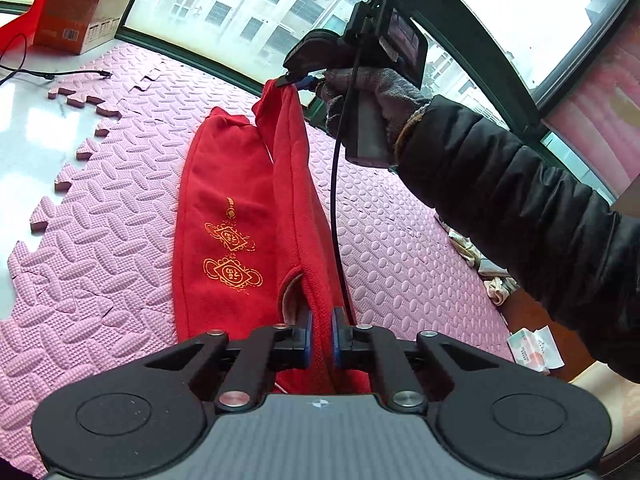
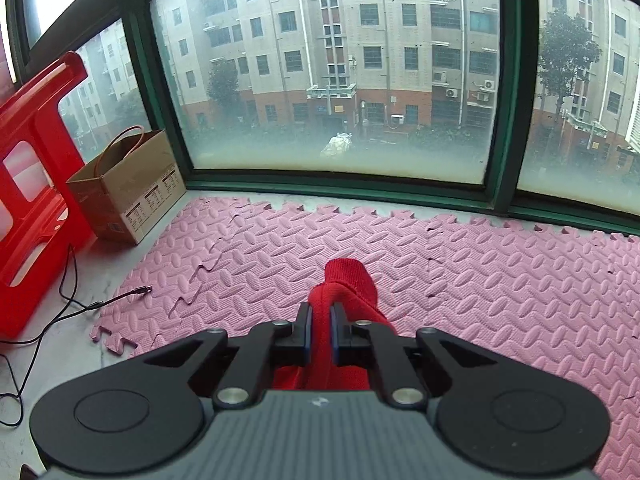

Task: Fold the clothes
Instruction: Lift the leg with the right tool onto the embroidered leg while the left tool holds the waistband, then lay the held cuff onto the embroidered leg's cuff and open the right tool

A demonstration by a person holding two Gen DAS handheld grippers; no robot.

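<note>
A red garment (image 1: 224,216) with gold embroidered emblems lies lengthwise on the pink foam mat (image 1: 100,208). My left gripper (image 1: 321,336) is shut on its near edge, with red cloth pinched between the blue pads. My right gripper (image 1: 298,80), held by a gloved hand, is shut on the far end and lifts it off the mat. In the right wrist view the right gripper (image 2: 320,330) is shut on a bunch of the red garment (image 2: 348,284) that sticks out past the fingertips.
A cardboard box (image 1: 82,12) and a red plastic stool (image 2: 32,200) stand at the far left by the window. A black cable (image 2: 72,300) lies on the white floor. Small cloth items (image 1: 496,280) and a paper packet (image 1: 534,350) lie off the mat's right edge.
</note>
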